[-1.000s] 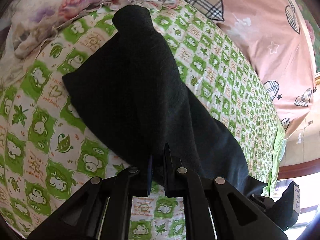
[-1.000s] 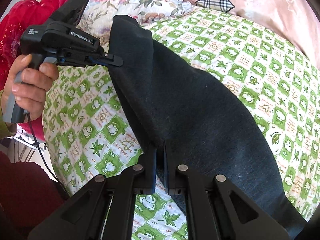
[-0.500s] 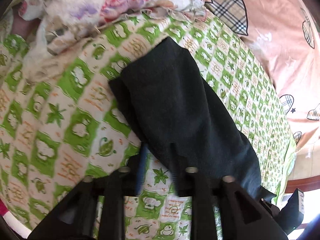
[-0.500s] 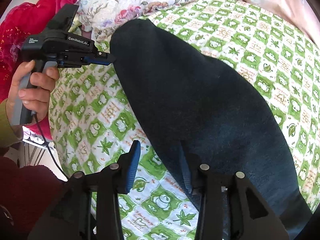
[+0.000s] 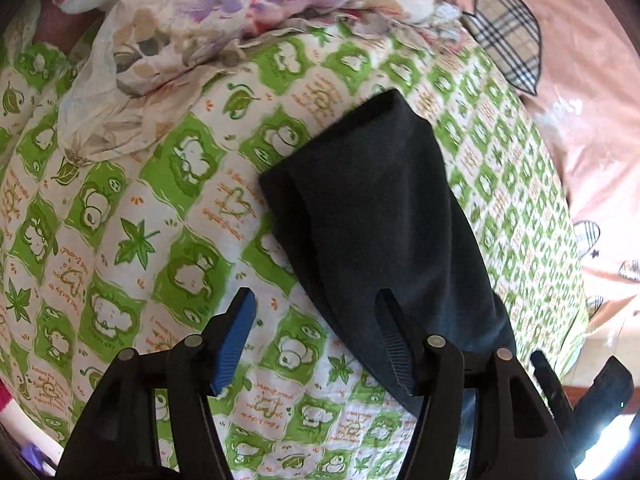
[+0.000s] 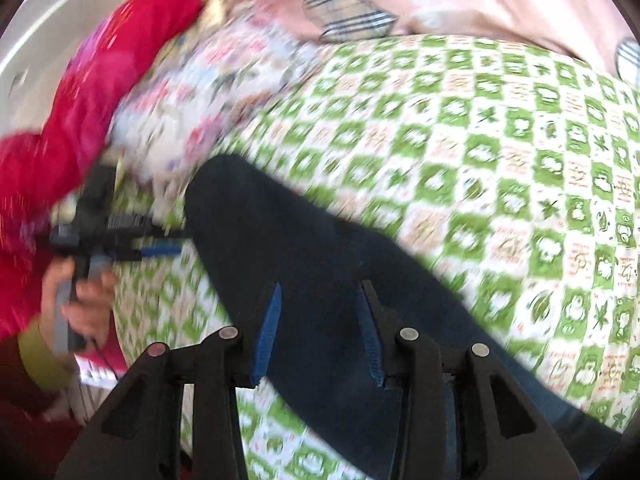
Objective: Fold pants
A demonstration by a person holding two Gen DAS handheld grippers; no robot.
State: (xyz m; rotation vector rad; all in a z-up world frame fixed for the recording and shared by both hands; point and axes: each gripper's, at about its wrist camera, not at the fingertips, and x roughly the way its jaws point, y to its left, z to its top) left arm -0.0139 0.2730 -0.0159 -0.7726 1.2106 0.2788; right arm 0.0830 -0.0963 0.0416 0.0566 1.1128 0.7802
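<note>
The left gripper point(image 5: 314, 336) is opening its jaws, and nothing is between them except the green-and-white patterned bedsheet point(image 5: 120, 248) below. The black pants point(image 5: 372, 216) lie flat on this sheet, passing just under the right-hand finger and stretching away ahead of it. The right gripper point(image 6: 318, 332) has its jaws apart, above the pants point(image 6: 320, 264), without pressing the cloth. Farther ahead lies a crumpled floral cloth point(image 5: 200, 32), and beyond it a pink blanket point(image 5: 580, 80).
</note>
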